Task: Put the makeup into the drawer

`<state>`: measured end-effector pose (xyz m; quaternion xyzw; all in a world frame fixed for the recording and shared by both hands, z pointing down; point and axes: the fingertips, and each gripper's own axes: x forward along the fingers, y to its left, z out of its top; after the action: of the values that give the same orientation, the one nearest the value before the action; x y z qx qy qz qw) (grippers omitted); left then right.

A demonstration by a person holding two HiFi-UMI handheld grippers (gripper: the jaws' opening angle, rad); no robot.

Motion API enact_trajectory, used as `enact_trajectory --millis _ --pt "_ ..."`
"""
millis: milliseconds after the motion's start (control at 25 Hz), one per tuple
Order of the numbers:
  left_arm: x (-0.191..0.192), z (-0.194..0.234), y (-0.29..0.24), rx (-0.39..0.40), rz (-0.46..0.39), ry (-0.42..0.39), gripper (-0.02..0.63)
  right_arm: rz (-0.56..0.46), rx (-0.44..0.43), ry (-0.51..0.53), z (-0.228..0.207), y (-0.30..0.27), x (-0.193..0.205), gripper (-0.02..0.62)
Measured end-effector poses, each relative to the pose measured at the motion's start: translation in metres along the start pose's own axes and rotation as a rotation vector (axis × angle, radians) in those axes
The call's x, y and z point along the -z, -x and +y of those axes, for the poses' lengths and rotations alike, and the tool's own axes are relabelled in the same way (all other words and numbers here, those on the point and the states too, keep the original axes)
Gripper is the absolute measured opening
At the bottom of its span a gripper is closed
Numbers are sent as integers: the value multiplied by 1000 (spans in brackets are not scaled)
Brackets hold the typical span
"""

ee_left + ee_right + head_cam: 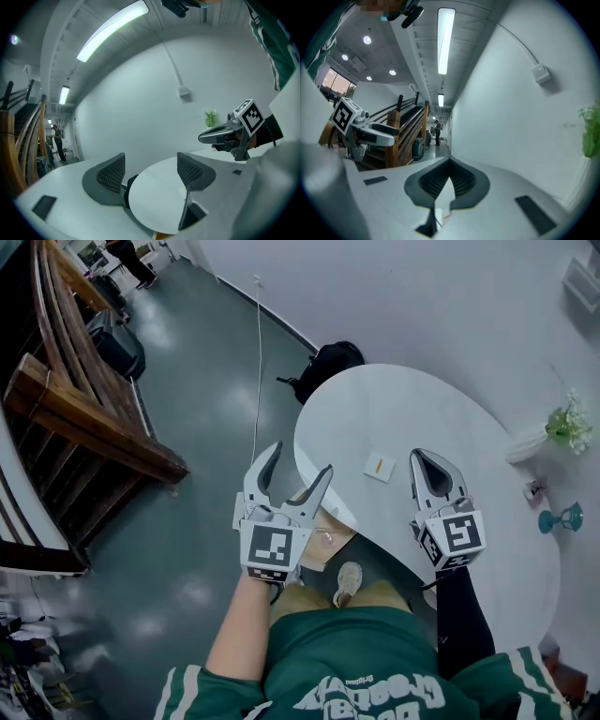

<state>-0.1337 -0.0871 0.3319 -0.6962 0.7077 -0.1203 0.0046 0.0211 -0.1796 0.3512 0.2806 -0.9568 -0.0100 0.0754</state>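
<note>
Left gripper (302, 457) wide, empty; right gripper (422, 457) closed on nothing. Flat white packet (380, 466), likely the makeup, lay at right gripper's nine o'clock, nearer it than left.

Drawer (336, 542) partly behind left gripper (301, 457)

Only text in view: white block lettering (370, 697) on the green shirt (309, 652), bottom edge of head view; upside down, partly cut off, not reliably readable; smaller line above it too tiny to read; black-and-white square marker (273, 547) on the cube of the left gripper (300, 460); second square marker (458, 533) on the cube of the right gripper (424, 457); both are patterns only, no letters or digits; nothing legible in either gripper view.
</note>
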Motion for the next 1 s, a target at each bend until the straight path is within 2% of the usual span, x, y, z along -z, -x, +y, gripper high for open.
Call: enact_trajectory --millis 240,520,640,720,840,960,1000 --pt "7 -19 -29 101 25 -17 345 22 56 -13 -17 6 7 5" --pt "11 -48 -71 245 28 -14 345 56 179 -42 -48 23 19 5" --pt "19 -60 -86 314 54 -26 345 72 222 -54 -57 28 26 5" --pt "30 -69 -95 366 100 -73 339 80 248 -61 -62 31 30 5" --pt "50 -83 -109 453 187 -186 311 93 287 -67 -69 36 33 5" --pt "75 -104 -123 599 275 -298 310 108 319 -73 -73 43 39 5" --pt "83 -111 -126 660 306 -331 328 113 329 -76 -74 45 41 5"
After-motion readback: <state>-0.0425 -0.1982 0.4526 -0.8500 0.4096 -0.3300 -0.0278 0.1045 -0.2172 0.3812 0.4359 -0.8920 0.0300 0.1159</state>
